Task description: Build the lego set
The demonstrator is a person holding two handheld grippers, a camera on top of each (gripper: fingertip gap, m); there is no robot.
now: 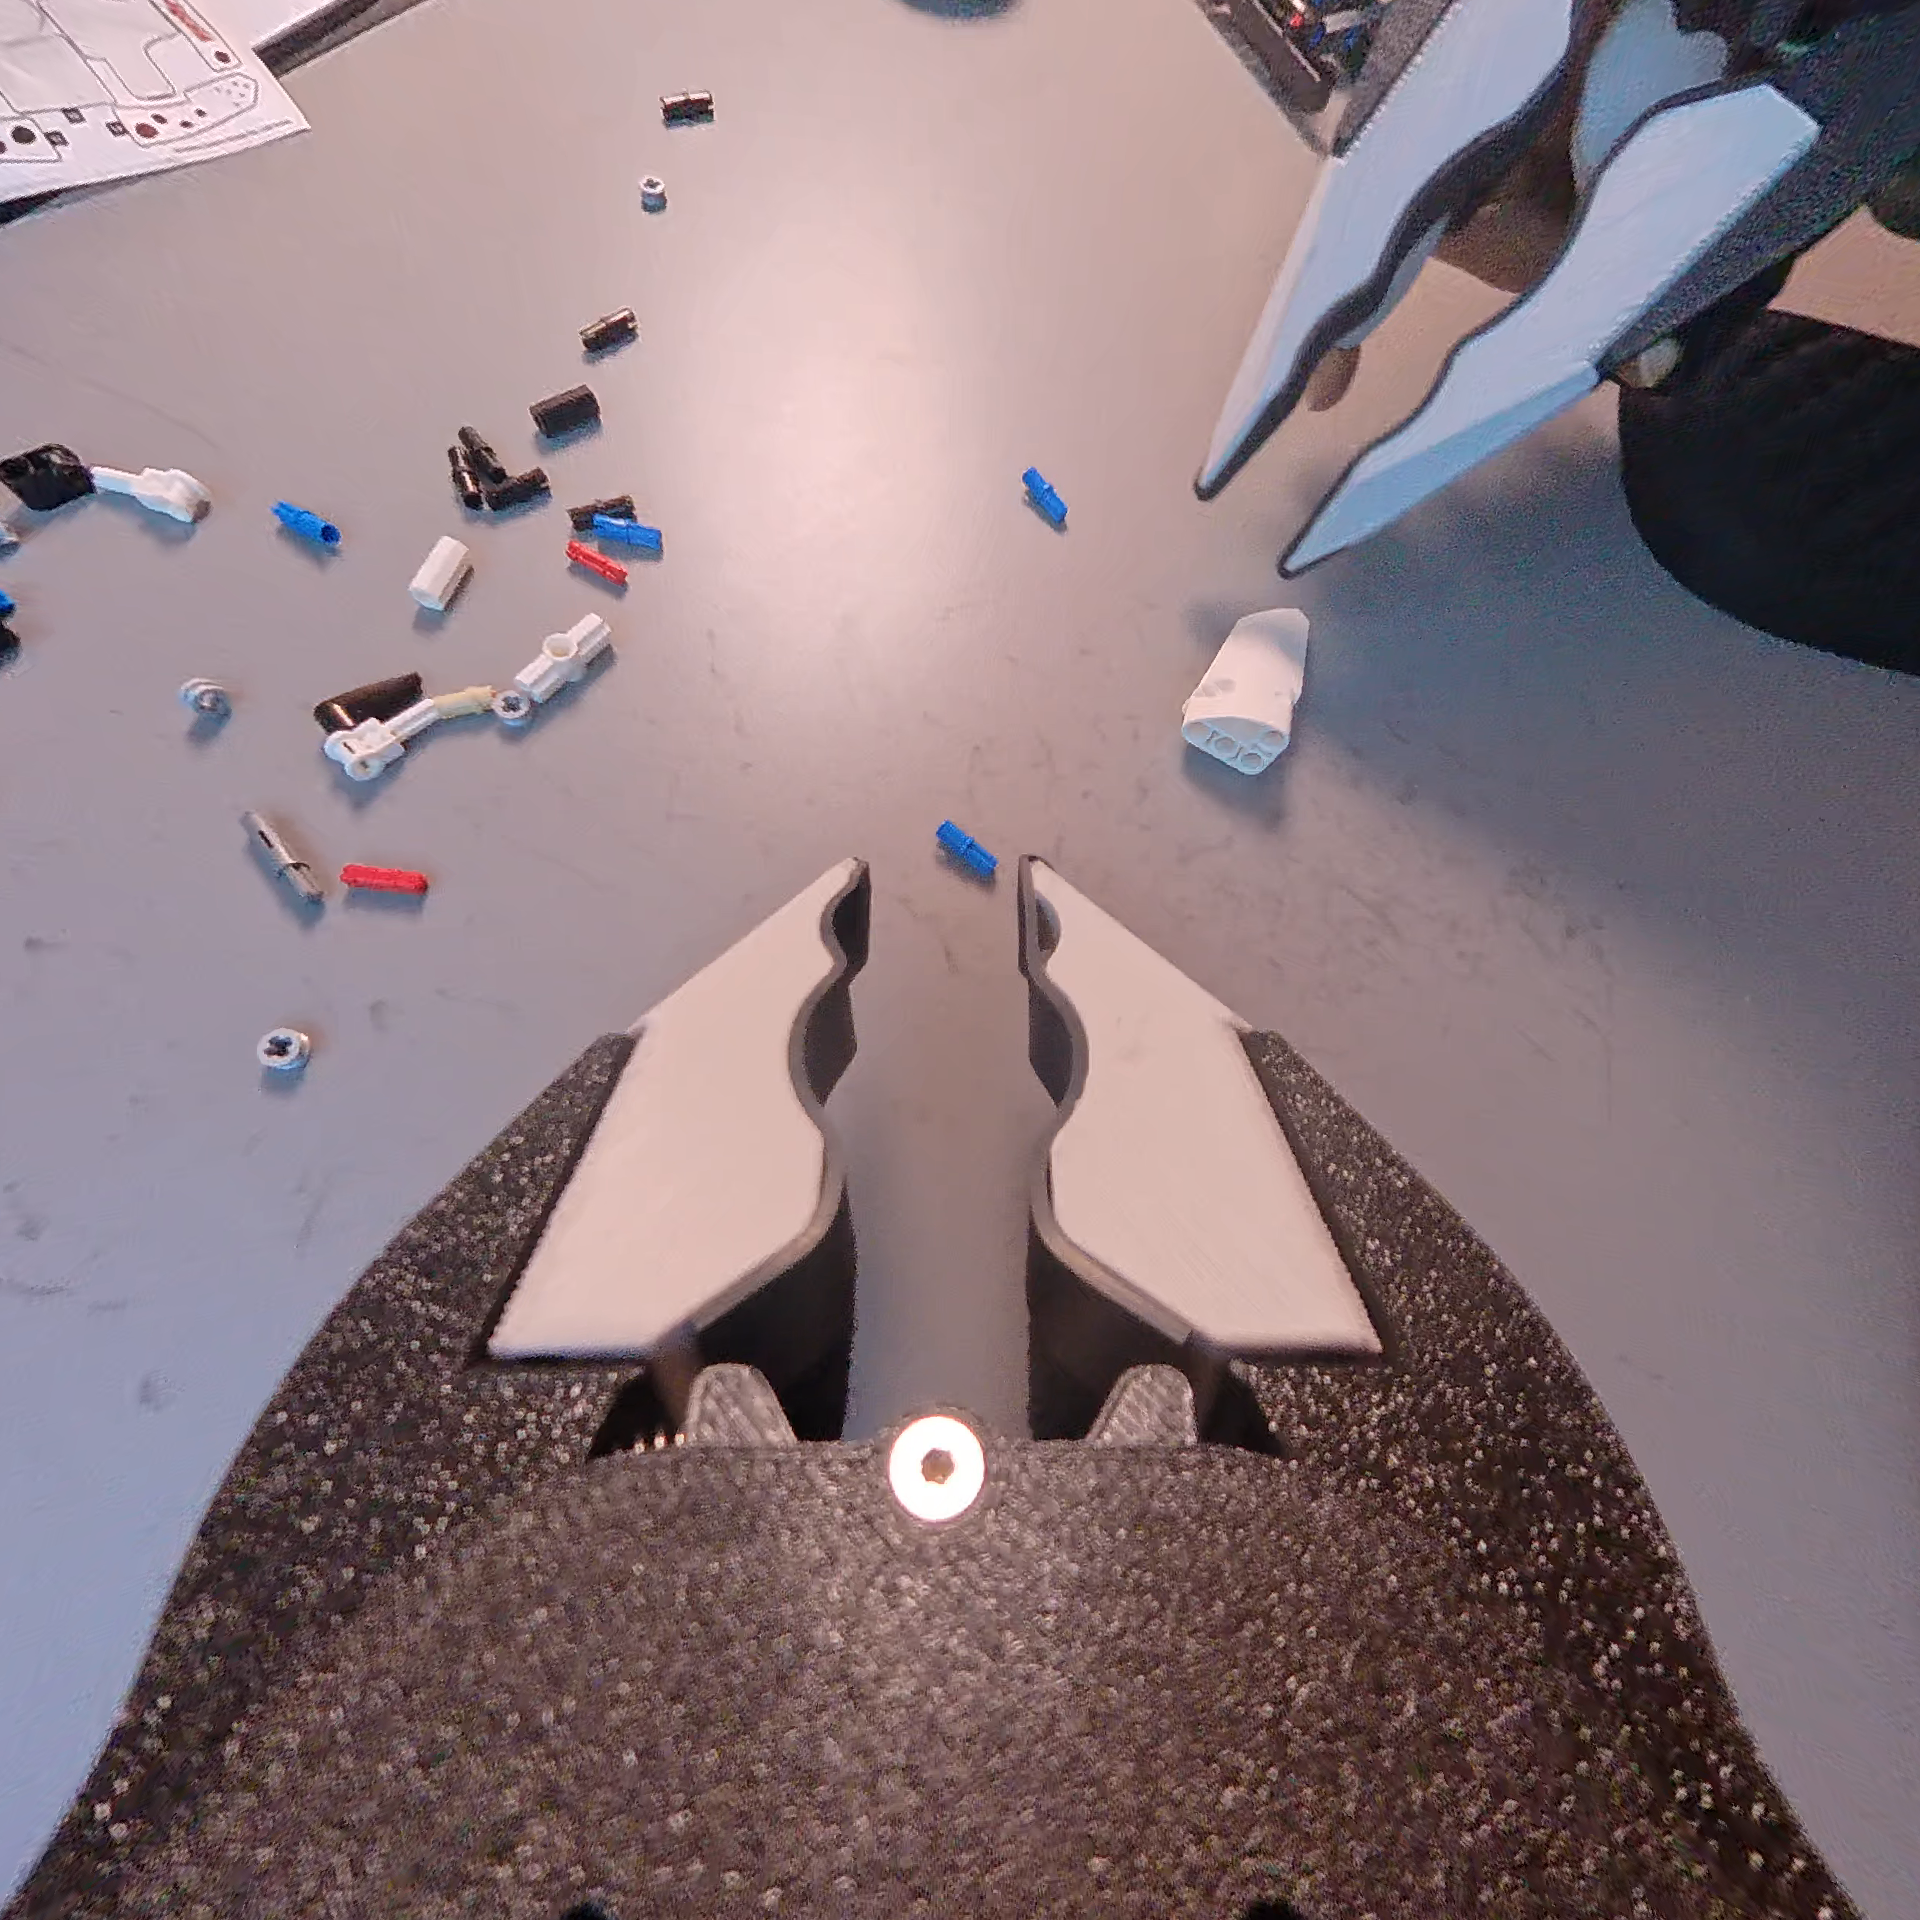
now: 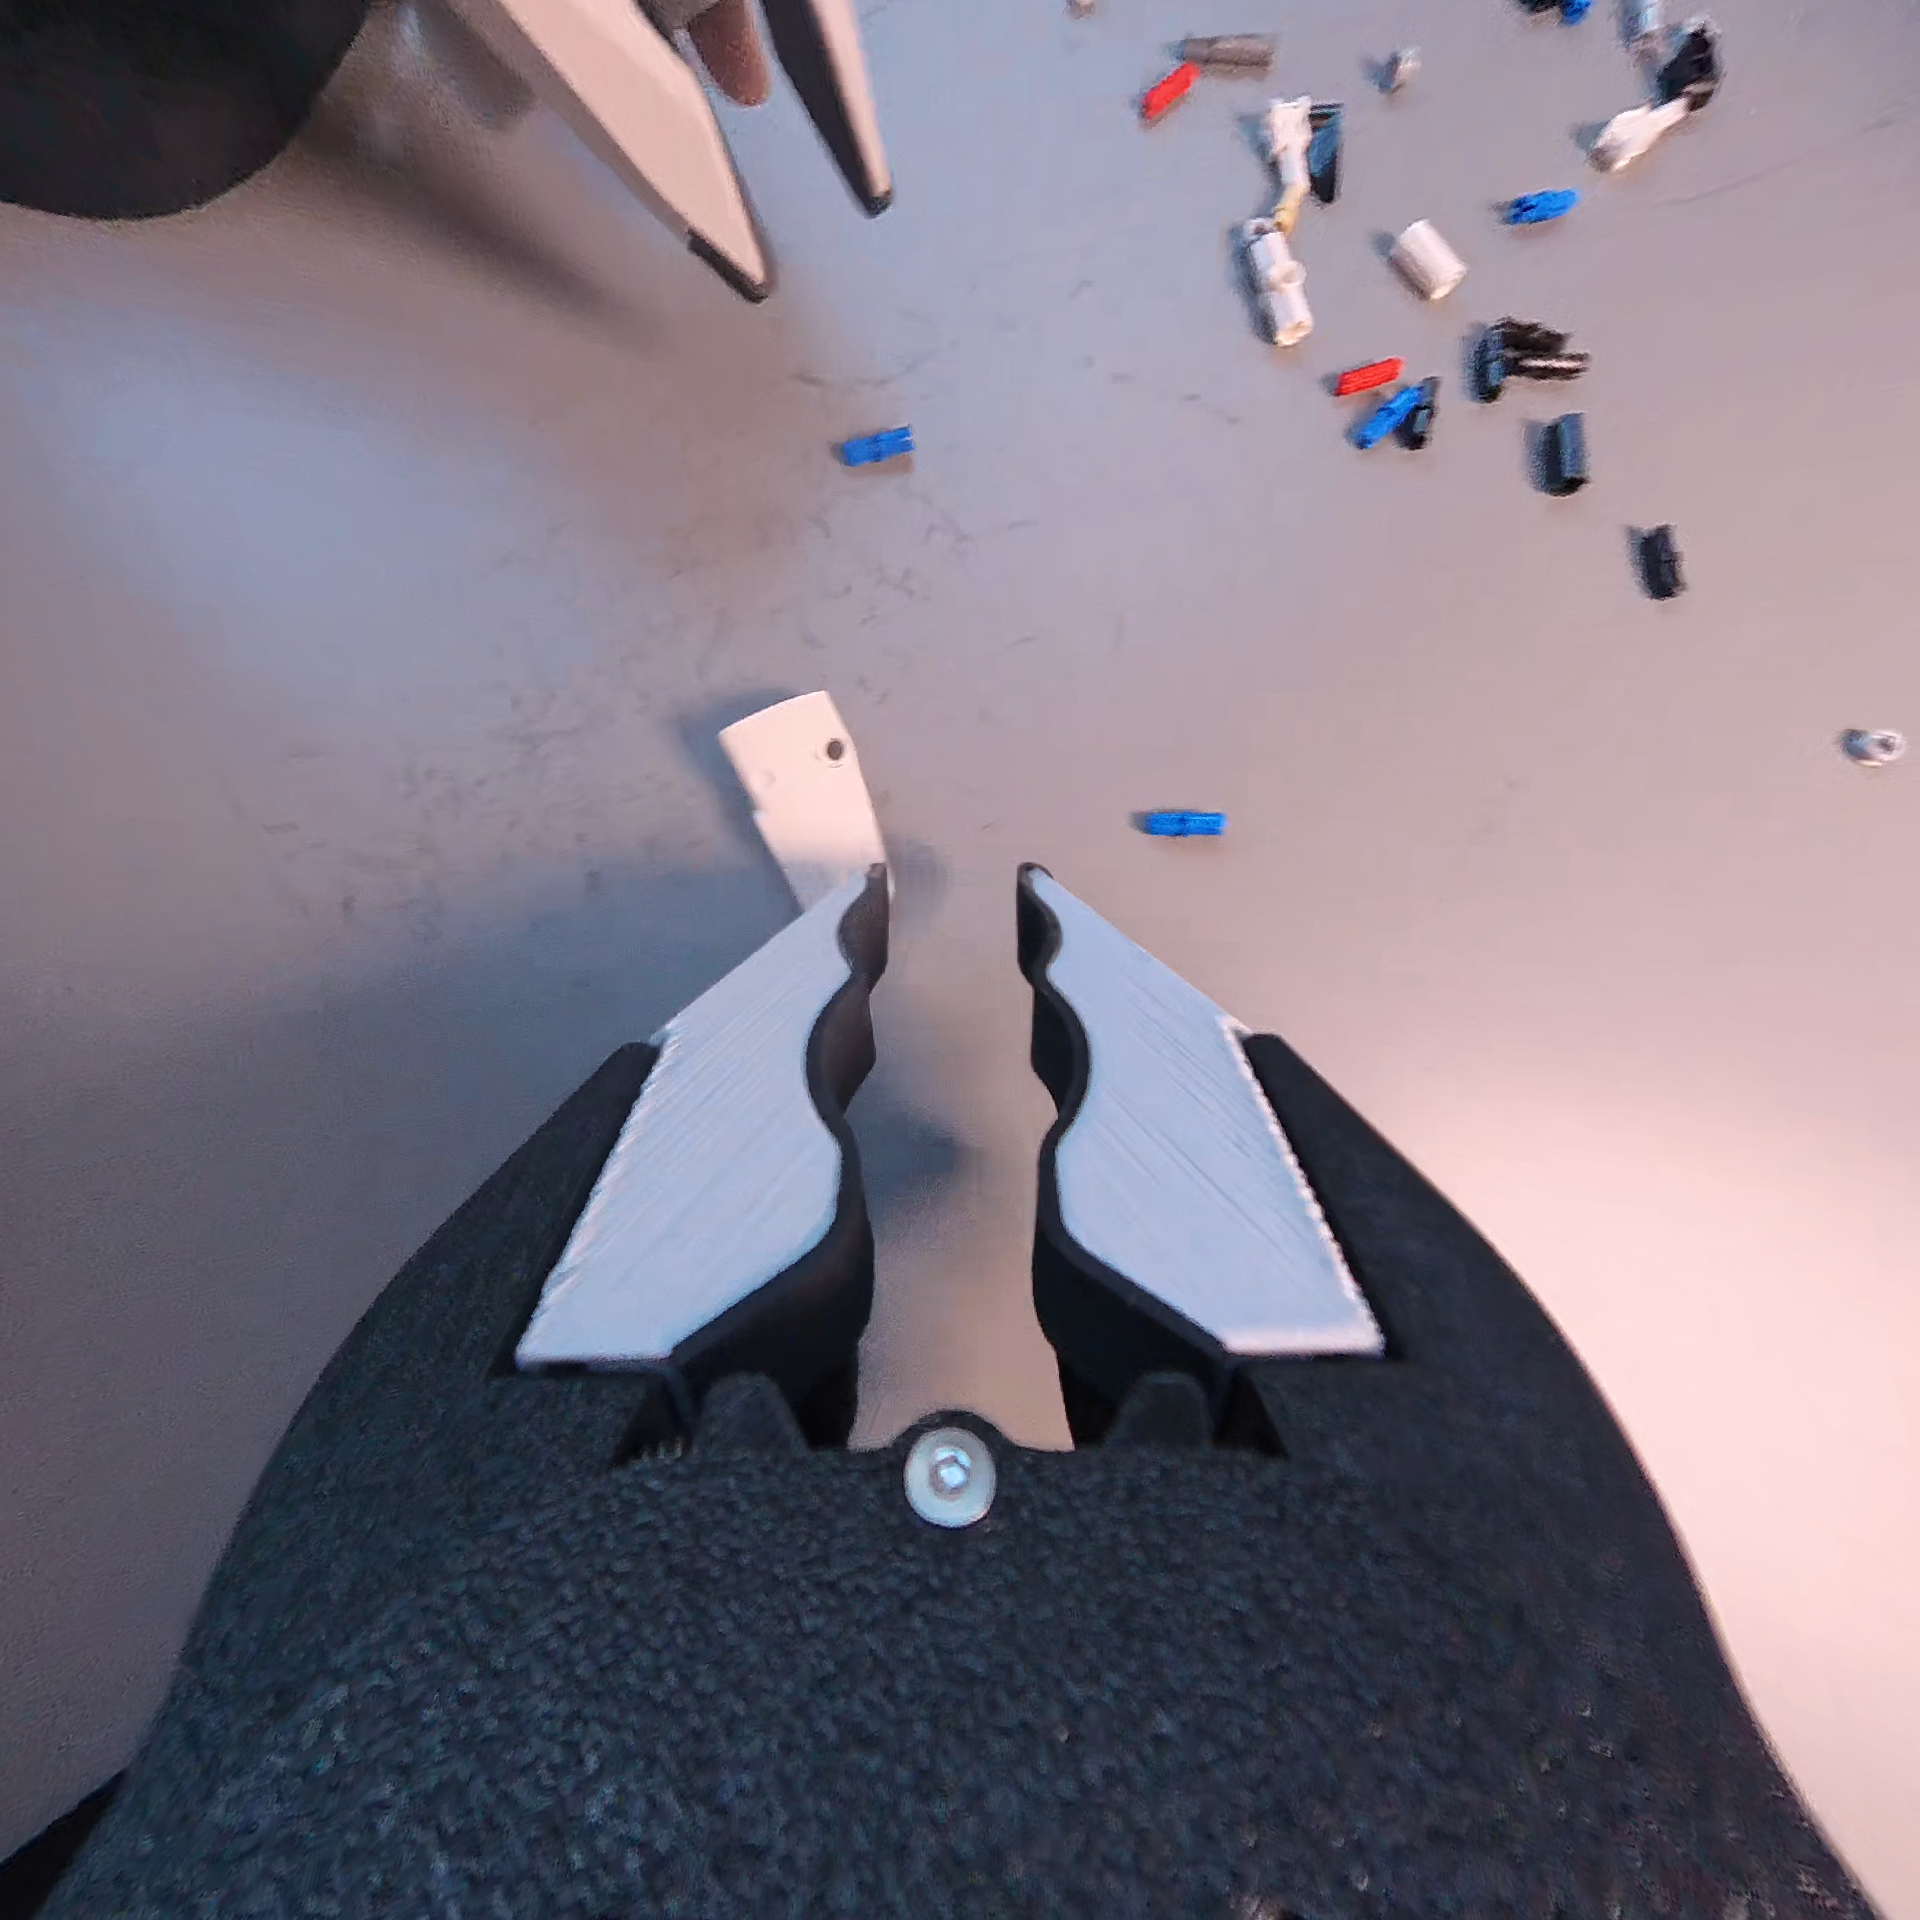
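Observation:
My left gripper (image 1: 943,864) is open and empty, low over the grey table, with a blue pin (image 1: 966,847) lying just ahead of its fingertips. The pin shows farther off in the right wrist view (image 2: 876,447). My right gripper (image 2: 953,873) is open and empty. A white curved panel piece (image 2: 805,790) lies just ahead of its left fingertip and also shows in the left wrist view (image 1: 1247,691). A second blue pin (image 1: 1044,496) lies between the two grippers, to the right of the right gripper's tips (image 2: 1182,823). Each gripper shows in the other's view, the right (image 1: 1247,528) and the left (image 2: 816,241).
Several small black, white, red and blue pieces (image 1: 499,582) are scattered on the table's left side; they also show blurred in the right wrist view (image 2: 1455,312). An instruction sheet (image 1: 125,94) lies at the far left. A dark sleeve (image 1: 1787,488) is behind the right gripper. The grippers' ends are close to 12 centimeters from one another. The blue pin (image 1: 966,847) is about 4 centimeters from my left fingertips and 11 centimeters from my right. Seen from the right wrist view (image 2: 882,447) as well.

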